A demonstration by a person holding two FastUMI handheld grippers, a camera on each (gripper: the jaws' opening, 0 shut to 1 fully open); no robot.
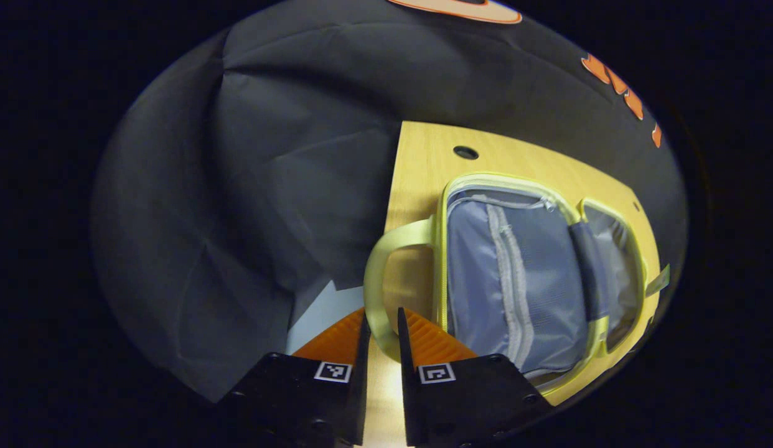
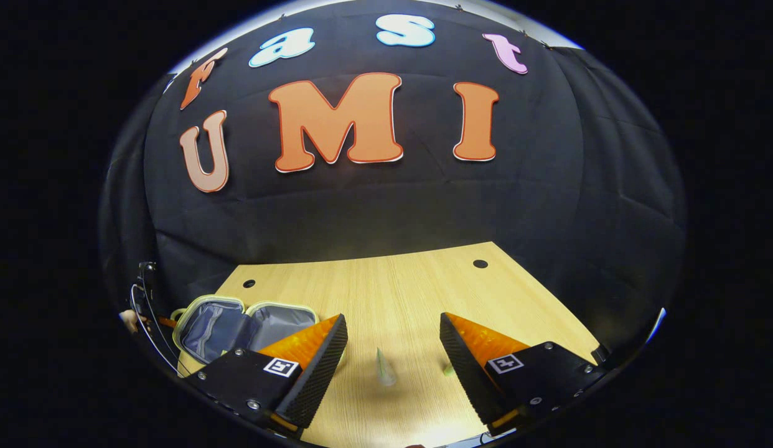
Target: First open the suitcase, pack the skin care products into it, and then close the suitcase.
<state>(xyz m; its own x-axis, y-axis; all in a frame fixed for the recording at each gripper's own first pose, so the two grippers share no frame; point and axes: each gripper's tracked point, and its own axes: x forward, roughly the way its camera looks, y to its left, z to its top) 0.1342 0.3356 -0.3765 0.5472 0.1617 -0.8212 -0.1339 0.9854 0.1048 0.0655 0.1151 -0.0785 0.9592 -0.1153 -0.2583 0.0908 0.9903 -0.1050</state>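
The small suitcase (image 1: 517, 274) lies open on the wooden table (image 1: 424, 162), its grey lining and lime-green trim facing up. Its lime-green handle (image 1: 375, 280) loops toward me, and my left gripper (image 1: 383, 314) is shut on the handle's near bend, at the table's left edge. In the right gripper view the open suitcase (image 2: 237, 326) lies at the table's near left. My right gripper (image 2: 393, 318) stands open above the table (image 2: 386, 280). A pale green skin care tube (image 2: 384, 368) lies between its fingers, and the tip of a second small green item (image 2: 449, 369) shows beside the right finger.
Black cloth walls close in the table at the back and both sides. Small round holes (image 2: 480, 264) mark the tabletop's far corners. A bit of a hand (image 2: 130, 318) and a cable show beyond the suitcase at the left. Pale floor (image 1: 318, 311) lies below the table's left edge.
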